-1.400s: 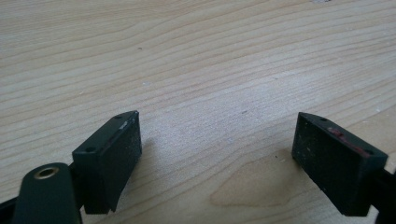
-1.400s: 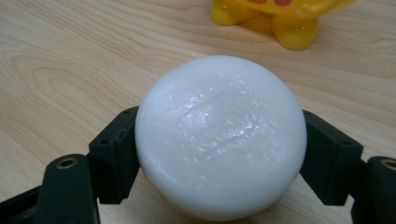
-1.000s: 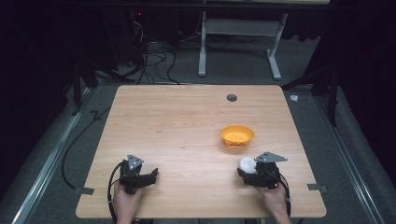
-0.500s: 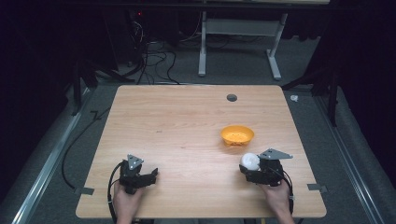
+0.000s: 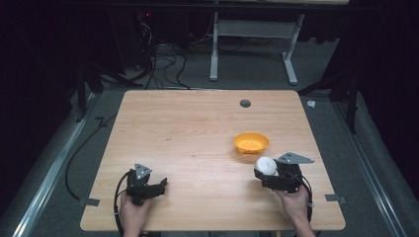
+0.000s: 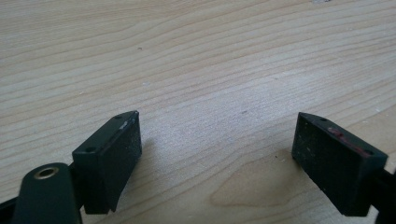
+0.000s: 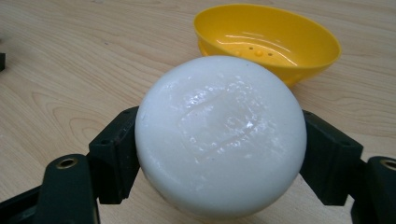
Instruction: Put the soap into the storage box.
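Facing you: wooden table (image 5: 188, 128), grey floor beyond. Your right gripper (image 5: 269, 173) clamps a white soap bar (image 5: 266, 165) beside the yellow dish (image 5: 251, 143); left gripper (image 5: 157, 185), jaws apart, rests near-left.

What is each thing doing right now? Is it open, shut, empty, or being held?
Left gripper: open, holding nothing, low over the table.
Right gripper: shut on the white ball.
White ball: clamped between the jaws, lifted near the bowl.
Yellow bowl: upright on the table, empty.
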Demonstrator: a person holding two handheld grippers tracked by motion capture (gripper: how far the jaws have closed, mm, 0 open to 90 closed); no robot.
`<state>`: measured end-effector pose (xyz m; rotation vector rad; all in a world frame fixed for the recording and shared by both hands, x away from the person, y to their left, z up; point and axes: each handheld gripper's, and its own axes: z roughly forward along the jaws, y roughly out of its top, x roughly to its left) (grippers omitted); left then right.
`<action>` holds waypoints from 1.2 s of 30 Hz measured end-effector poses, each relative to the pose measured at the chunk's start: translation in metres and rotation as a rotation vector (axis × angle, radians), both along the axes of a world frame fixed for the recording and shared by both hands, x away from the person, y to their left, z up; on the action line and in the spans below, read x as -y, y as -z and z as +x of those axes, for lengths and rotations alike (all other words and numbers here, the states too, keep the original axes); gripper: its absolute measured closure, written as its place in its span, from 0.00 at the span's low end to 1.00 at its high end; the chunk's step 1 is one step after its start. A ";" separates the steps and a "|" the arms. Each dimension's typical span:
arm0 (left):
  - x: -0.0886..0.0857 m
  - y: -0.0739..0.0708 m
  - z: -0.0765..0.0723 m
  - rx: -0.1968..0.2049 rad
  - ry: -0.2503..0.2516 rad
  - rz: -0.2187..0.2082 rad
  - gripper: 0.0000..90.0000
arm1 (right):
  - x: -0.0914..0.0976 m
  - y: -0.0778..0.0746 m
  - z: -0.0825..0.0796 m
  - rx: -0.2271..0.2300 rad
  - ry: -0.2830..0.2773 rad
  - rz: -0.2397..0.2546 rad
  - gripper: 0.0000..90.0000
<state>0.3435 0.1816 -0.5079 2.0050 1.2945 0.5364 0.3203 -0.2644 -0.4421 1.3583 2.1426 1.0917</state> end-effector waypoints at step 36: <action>0.000 0.000 0.000 -0.002 0.000 0.001 0.19 | -0.009 -0.032 0.034 0.029 -0.018 0.003 0.27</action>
